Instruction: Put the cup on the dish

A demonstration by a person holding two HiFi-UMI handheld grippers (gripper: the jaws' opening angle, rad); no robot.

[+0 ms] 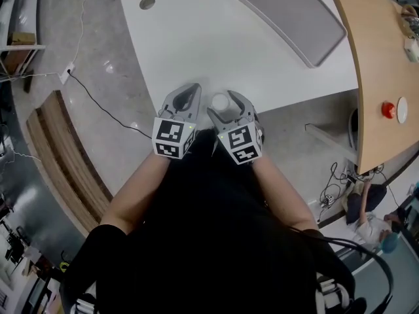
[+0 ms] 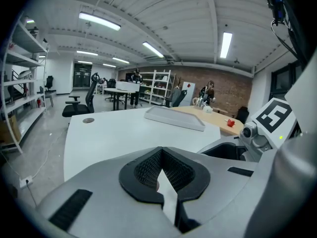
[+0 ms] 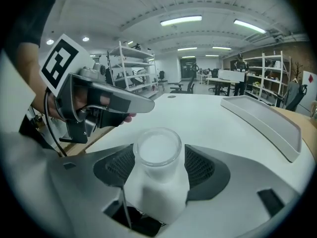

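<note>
Head view: L gripper [image 1: 192, 89] and R gripper [image 1: 222, 103] sit low, side by side, at the near edge of the white tabletop [image 1: 196, 38]. Marker cubes face the person's black top.
Cup: small frosted white glass cup [image 1: 220, 101] w/ round open mouth, upright on the tabletop near its front edge. It stands btwn the R jaws, just beside the L gripper's tip.
L jaws: closed tip to tip, nothing held. Only a sliver of table shows thru the black ribbed pads [image 2: 143, 170] in the left gripper view.
R jaws: spread wide around the cup. Right gripper view shows a gap either side of the rim, so the pads aren't pressing.
Tray: long grey shallow tray [image 1: 291, 15] at the far right of the table, well apart from the cup.
Grommet: round grey grommet [image 1: 147, 2] near the far left corner.
Side desk: curved wooden desk [image 1: 373, 77] right of the table, w/ a small red object [image 1: 388, 109] on it.
Bkgd: shelving, office chairs and ceiling strip lights in both gripper views.
</note>
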